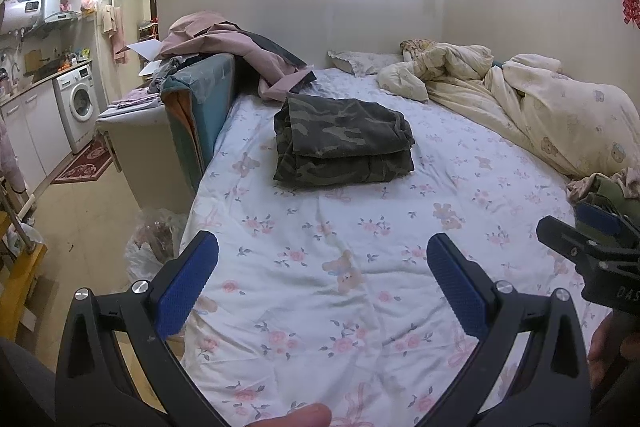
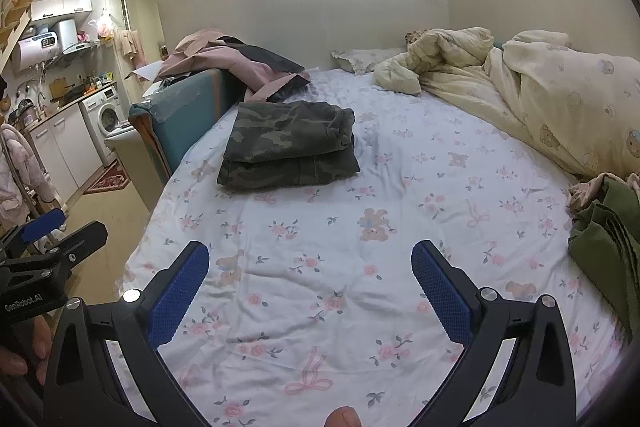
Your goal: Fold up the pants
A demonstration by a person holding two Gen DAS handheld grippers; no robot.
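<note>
1. Left wrist view: the left gripper (image 1: 322, 259), black with blue ribbed pads, fills the bottom of the frame with its jaws spread wide and nothing between them, just bare floral sheet. My guess is it's pulled back because the fold looks finished.
2. Same view, the folded camouflage cotton pants (image 1: 342, 143) sit just above centre, flat on the white bed sheet with pink flowers and teddy bears (image 1: 360, 307), well apart from both tools. They're stacked in layers: a smaller top flap over a wider base, edges roughly lined up, a bit puffy.
3. The right gripper (image 1: 592, 239) pokes in at the right edge; from here I can't tell how its jaws stand.
4. Right wrist view: the right gripper (image 2: 310, 267) is at the bottom, jaws released and empty, hovering over the sheet.
5. The camo pants (image 2: 290, 147) sit left of centre in the upper half, near the bed's left edge. Neat enough bundle, waistband bunched at the right end.
6. An olive-green cloth pile (image 2: 604, 243) lies at the right edge, maybe next up.
</note>
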